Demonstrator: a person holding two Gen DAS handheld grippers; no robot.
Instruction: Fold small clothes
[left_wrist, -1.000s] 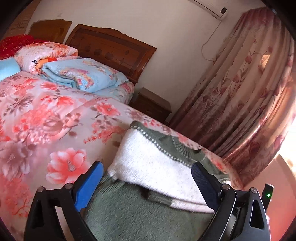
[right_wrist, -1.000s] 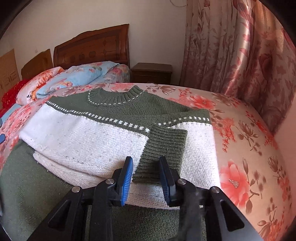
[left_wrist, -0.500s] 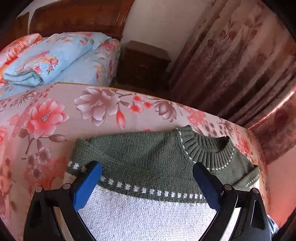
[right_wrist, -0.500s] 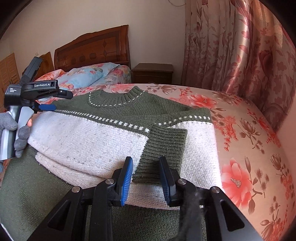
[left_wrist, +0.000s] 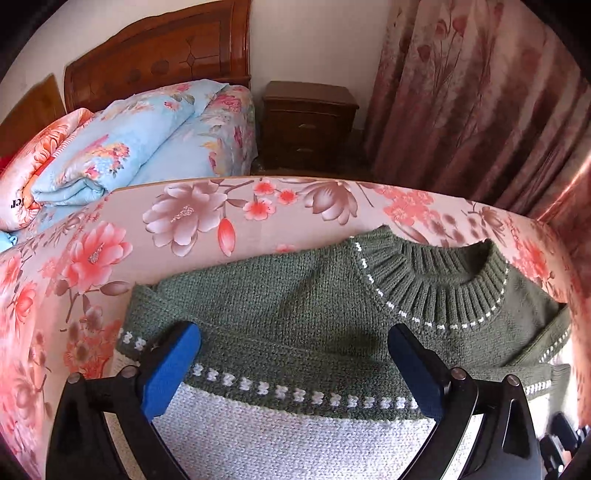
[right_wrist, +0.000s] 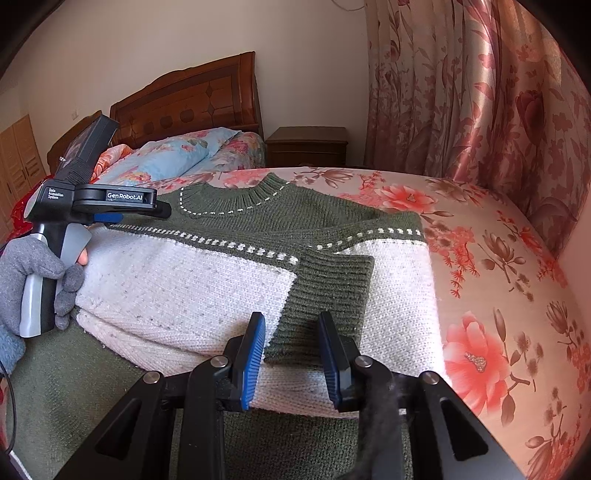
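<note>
At left, the left gripper (left_wrist: 293, 363) hovers over the shoulder of a green-and-white sweater (right_wrist: 207, 280) lying half-folded on a floral bed (right_wrist: 498, 266), fingers wide. At right, the right gripper (right_wrist: 291, 356) stands narrowly parted around the sleeve cuff (right_wrist: 328, 291). The thick knit looks soft and floppy; the ribbed edges seem the best place to grip.

Green-white sweater (right_wrist: 229, 273) — apparently folded, flat
</note>
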